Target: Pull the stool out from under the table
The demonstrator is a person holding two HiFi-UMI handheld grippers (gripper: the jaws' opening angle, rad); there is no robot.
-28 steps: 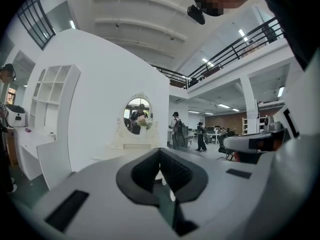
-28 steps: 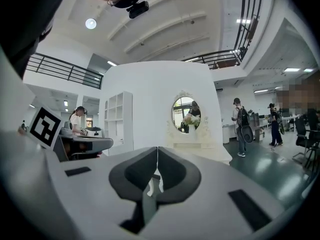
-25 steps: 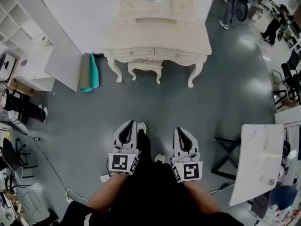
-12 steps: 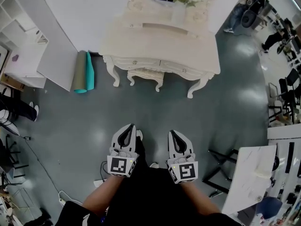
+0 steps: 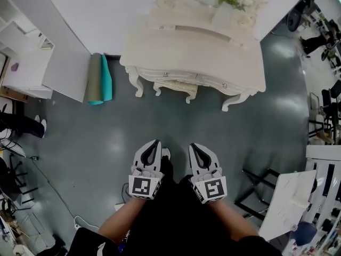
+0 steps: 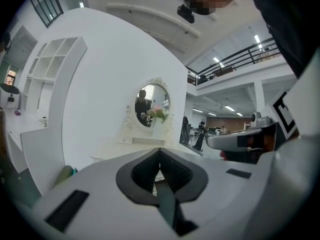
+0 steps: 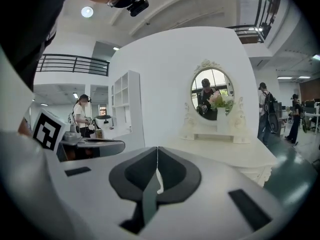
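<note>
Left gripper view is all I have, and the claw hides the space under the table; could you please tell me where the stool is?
Observer: In the head view the stool sits tucked under the table, between its front legs.
Operator: Thank you. Is the left claw close to it?
Observer: No, the left claw is well short of it, with bare floor between them.
</note>
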